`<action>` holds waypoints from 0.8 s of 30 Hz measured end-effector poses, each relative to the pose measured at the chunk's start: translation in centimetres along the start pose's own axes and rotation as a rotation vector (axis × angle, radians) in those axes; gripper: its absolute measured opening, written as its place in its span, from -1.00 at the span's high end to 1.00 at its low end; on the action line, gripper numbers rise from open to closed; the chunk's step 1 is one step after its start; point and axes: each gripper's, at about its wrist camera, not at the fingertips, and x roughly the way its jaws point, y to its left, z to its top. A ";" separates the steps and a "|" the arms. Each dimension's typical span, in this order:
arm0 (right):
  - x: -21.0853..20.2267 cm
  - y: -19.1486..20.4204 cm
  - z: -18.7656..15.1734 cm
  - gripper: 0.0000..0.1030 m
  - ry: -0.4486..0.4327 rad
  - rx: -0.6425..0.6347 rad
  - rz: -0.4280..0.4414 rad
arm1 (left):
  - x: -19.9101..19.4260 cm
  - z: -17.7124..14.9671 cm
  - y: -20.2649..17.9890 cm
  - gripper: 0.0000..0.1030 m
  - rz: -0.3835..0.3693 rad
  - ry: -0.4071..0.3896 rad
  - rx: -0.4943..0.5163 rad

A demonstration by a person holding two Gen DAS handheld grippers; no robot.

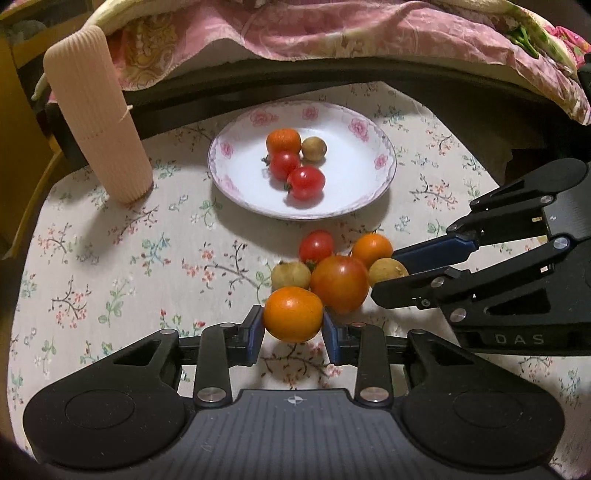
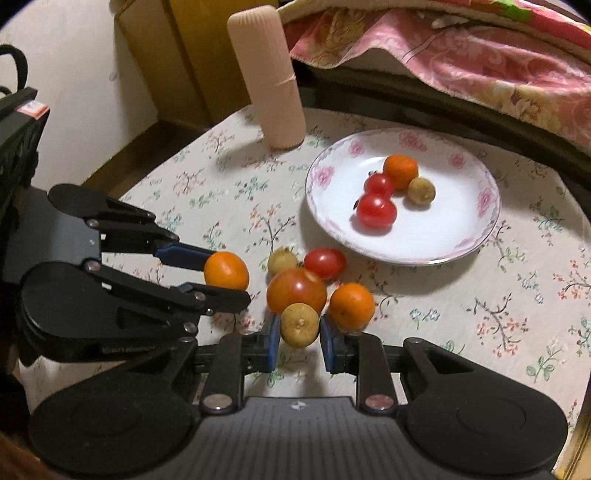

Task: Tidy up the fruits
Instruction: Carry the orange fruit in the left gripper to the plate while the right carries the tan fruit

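A white floral-rimmed plate [image 1: 373, 192] is holding two red tomatoes [image 1: 306, 182], one small orange [image 1: 283, 140] and one brown longan [image 1: 313, 148]. Five fruits are clustering on the cloth beside it, around a large tomato [image 1: 340, 282].

plate front: bare cloth of the desk [image 1: 110, 258] lies between the plate [image 1: 236, 192] and the fruit cluster [image 1: 340, 282], a narrow lane.
left side: wide open cloth, only the ribbed pink cylinder [image 1: 98, 114] standing upright near the plate's far-left rim.
right side: open cloth beside the plate in the right wrist view.
cluster: loose fruit packed touching; the left tongs [image 1: 293, 326] and right tongs [image 2: 300, 328] crowd it from two sides.
far edge: dark rail and draped bedding [image 1: 332, 33], seemingly overhanging.
plate bowl: four fruits [image 1: 295, 162] bunched mid-plate, white floor free around them.
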 end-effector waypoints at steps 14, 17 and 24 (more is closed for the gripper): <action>-0.9 -0.9 1.3 0.52 -0.060 0.041 -0.023 | -0.1 2.5 0.0 0.20 0.024 -0.051 -0.017; -0.9 -1.4 1.9 0.52 -0.075 0.052 -0.033 | -0.2 3.3 -0.1 0.21 0.043 -0.065 -0.007; -0.8 -2.7 3.3 0.52 -0.109 0.078 -0.067 | 0.7 5.2 0.2 0.23 0.072 -0.087 -0.007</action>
